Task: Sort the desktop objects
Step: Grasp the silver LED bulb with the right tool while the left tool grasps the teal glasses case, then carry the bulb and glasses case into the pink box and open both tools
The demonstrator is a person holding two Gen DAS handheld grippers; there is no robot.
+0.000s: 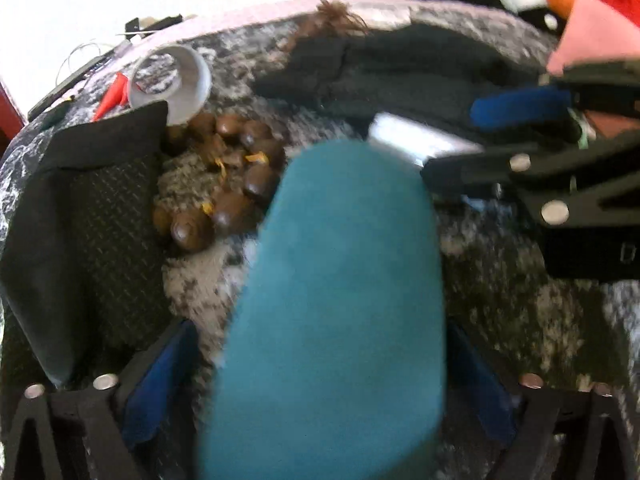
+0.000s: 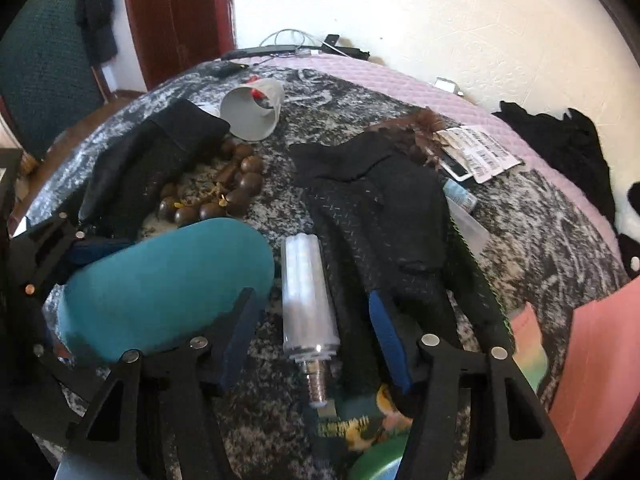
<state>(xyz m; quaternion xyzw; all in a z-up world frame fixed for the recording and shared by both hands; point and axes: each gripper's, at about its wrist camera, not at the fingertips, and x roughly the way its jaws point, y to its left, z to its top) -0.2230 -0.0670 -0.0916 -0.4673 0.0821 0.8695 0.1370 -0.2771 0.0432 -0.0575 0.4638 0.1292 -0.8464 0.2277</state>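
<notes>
A teal oval case (image 1: 336,300) sticks out forward between the blue pads of my left gripper (image 1: 320,328), which is shut on it just above the mottled cloth. The right wrist view shows that case (image 2: 160,284) at lower left, with the left gripper (image 2: 76,248) behind it. A clear LED bulb (image 2: 306,292) lies on the cloth, screw base toward the camera. My right gripper (image 2: 312,298) is open, one finger on each side of the bulb and neither touching it. In the left wrist view the right gripper (image 1: 500,136) reaches in from the right over the bulb (image 1: 416,140).
A white paper cup (image 2: 252,110) lies on its side beside brown wooden beads (image 2: 236,184). Black gloves (image 2: 384,216) lie right of the bulb, with another black glove (image 2: 132,172) at left. Barcode labels (image 2: 480,152), pink paper (image 2: 596,352) and a green lid (image 2: 376,464) are at the right and front.
</notes>
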